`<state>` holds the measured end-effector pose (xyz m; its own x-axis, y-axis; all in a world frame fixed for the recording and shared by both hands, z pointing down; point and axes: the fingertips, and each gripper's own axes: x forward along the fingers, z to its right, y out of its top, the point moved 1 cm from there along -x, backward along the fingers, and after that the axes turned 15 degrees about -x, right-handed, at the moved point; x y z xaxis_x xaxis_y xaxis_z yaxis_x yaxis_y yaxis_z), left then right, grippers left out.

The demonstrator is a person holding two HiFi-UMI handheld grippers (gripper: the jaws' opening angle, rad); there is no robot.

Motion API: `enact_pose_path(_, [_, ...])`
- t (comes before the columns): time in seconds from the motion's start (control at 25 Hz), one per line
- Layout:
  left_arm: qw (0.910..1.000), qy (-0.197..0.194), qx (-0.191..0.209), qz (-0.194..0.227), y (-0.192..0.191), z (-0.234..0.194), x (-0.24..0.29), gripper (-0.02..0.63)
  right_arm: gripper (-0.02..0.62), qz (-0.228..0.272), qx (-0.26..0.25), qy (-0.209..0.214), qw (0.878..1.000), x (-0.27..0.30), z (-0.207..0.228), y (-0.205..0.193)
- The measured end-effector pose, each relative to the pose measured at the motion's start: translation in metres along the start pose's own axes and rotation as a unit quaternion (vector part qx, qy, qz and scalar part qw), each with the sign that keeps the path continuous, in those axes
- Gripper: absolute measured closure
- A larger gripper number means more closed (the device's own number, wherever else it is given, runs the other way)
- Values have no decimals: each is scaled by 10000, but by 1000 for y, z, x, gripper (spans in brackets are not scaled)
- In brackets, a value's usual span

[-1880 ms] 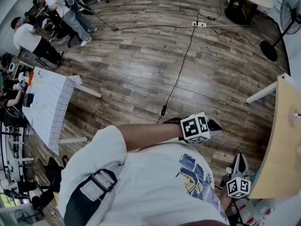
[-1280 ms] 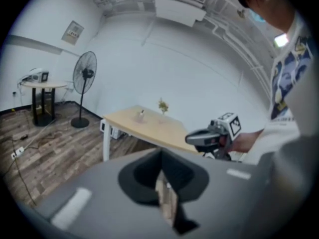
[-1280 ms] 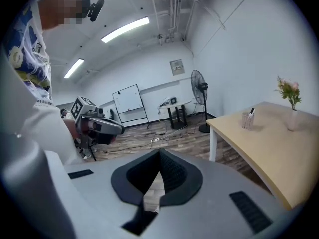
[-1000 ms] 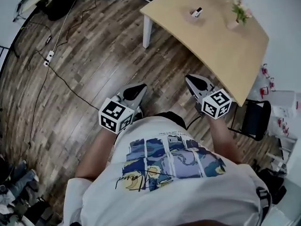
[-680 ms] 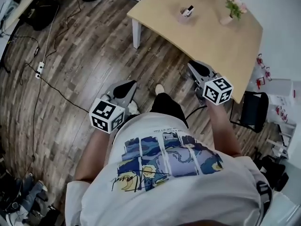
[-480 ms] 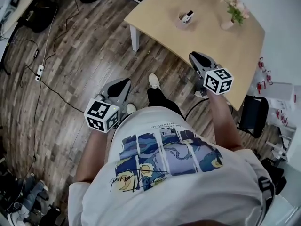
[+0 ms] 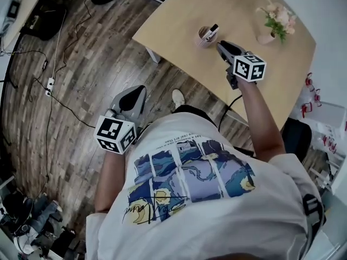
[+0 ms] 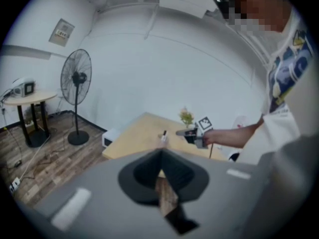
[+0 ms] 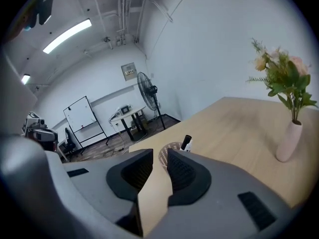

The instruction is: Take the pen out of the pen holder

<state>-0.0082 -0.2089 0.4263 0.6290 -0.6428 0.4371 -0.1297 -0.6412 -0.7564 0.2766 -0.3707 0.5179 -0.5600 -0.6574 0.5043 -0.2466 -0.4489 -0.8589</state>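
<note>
Right gripper (image 7: 221, 45) advanced, opening; pen (image 7: 211, 30) beyond jaws.

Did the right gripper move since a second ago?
Yes. The right gripper came in over the table toward the pen holder, jaws just opening, nothing between them.

We look steeply down from the head, while the left gripper (image 7: 134, 95) and right gripper (image 7: 225, 47) cameras both face the table (image 7: 173, 20), the right much nearer.
</note>
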Motion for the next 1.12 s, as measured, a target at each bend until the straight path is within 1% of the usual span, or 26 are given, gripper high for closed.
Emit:
enact_pose_path(0.2, [9997,236,-81,16,14,0,27,597,514,-72,223,145,9996,33,37,-7])
enact_pose_path(0.4, [9989,428,-169,40,23,1,45,597,497,-113,423,334,9985,54,56,-14])
enact_pose_path(0.52, [9985,517,-204,16,26,-1,53,597,486,-145,462,449,9978,64,60,-16])
enact_pose_path(0.76, [9976,632,-270,-26,31,-4,61,597,488,-203,556,627,9963,78,62,-20])
enact_pose_path(0.8, [9976,641,-275,-29,31,-4,62,597,491,-215,542,634,9963,79,62,-21])
enact_pose_path(0.92, [9973,662,-304,-40,32,-4,65,597,533,-223,496,623,9966,80,61,-22])
enact_pose_path(1.12, [9973,667,-290,-106,30,-4,66,597,531,-201,388,552,9975,80,63,-22])
